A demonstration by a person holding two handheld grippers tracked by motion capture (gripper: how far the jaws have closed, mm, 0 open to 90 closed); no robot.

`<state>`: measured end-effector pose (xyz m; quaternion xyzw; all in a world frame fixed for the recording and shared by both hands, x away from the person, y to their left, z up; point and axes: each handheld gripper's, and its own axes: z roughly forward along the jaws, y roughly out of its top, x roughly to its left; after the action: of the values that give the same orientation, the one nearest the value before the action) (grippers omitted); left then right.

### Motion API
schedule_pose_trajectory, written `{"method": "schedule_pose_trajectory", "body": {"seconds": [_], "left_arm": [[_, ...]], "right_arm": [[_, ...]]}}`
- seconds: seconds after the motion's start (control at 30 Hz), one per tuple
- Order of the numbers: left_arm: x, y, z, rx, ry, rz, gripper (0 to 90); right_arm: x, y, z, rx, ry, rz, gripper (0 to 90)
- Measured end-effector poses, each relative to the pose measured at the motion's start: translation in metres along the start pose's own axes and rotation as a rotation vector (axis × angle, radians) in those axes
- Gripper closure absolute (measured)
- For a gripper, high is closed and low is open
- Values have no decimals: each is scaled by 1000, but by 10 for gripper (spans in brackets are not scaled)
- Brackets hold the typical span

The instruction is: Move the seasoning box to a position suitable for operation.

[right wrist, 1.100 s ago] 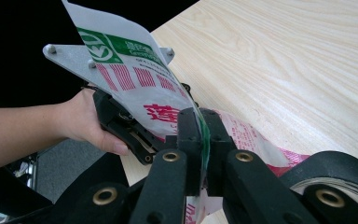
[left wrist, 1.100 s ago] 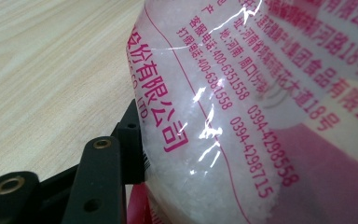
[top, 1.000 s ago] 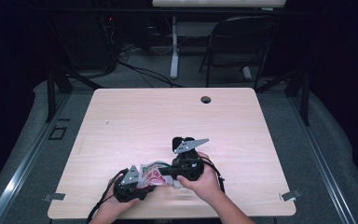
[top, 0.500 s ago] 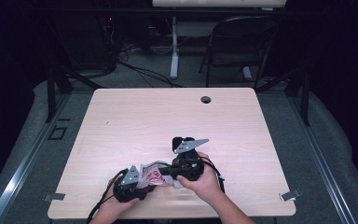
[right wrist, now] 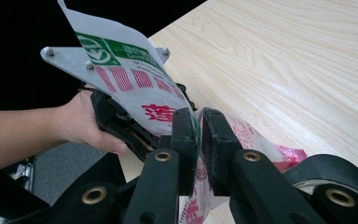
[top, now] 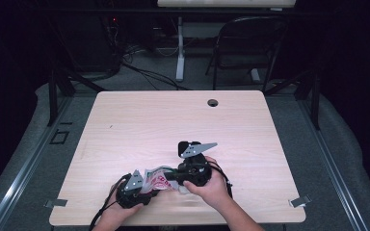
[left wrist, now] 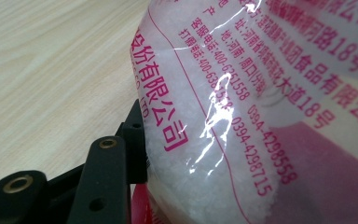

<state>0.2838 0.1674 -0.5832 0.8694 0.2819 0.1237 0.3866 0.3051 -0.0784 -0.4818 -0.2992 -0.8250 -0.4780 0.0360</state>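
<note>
Bag (left wrist: pixel 261 93): clear plastic, pink print, white granules, green-striped top.
My left gripper (top: pixel 134 188): jaws gripping bag body.
My right gripper (right wrist: pixel 199 140): jaws just easing apart, film between.

Black tool (right wrist: pixel 199 140), brass screws, grey plate (top: pixel 198 148)

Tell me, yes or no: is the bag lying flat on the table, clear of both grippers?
No. In the right gripper view, the bag stands up between the right gripper's jaws.

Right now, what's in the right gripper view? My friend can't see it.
Two black jaws, a narrow gap between them, have the thin edge of a plastic bag with red and green print between them. Behind it a hand holds the other gripper, at the edge of a wooden table.
</note>
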Motion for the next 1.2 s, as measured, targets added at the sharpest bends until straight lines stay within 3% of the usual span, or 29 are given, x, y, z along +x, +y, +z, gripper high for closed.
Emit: {"method": "schedule_pose_trajectory", "body": {"seconds": [0.27,0.33,0.6,0.97,1.2], "left_arm": [[2,1,-3,-8,13,1,548],[2,2,-6,-23,19,-10,550],[9,3,-13,-43,44,-22,554],[17,6,-21,-88,49,-46,556],[20,8,-22,-91,51,-42,558]], "right_arm": [[3,2,-2,-14,-10,-8,753],[5,3,-3,-13,-28,-28,676],[6,5,-7,-48,-30,-30,550],[1,7,-27,-145,-50,-7,546],[-1,6,-35,-167,-62,7,559]]}}
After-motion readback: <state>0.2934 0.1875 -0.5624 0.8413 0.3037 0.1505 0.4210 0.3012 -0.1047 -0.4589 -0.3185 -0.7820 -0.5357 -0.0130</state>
